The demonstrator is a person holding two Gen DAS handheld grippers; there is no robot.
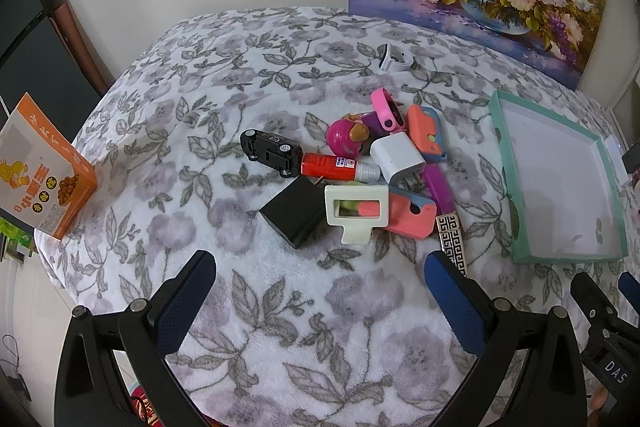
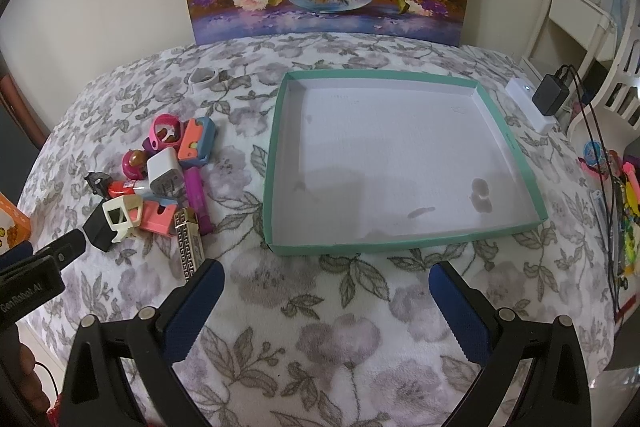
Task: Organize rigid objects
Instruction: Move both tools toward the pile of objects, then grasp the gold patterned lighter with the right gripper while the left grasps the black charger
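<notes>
Nothing sorted yet: teal tray (image 2: pixel 496 131) is bare, and the whole pile (image 1: pixel 352 171) (toy car, chargers, glue stick, clips) sits on the floral blanket (image 1: pixel 280 307) at the tray's 9 o'clock, well apart from any edge. Left gripper (image 1: pixel 320 267) and right gripper (image 2: pixel 326 277) both hover with fingers spread, holding nothing. Open blanket at 6 o'clock gives free approach; the tray's raised rim is the only obstacle.

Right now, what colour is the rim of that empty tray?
Teal-green rim, white inside; clearest in the right wrist view.
</notes>
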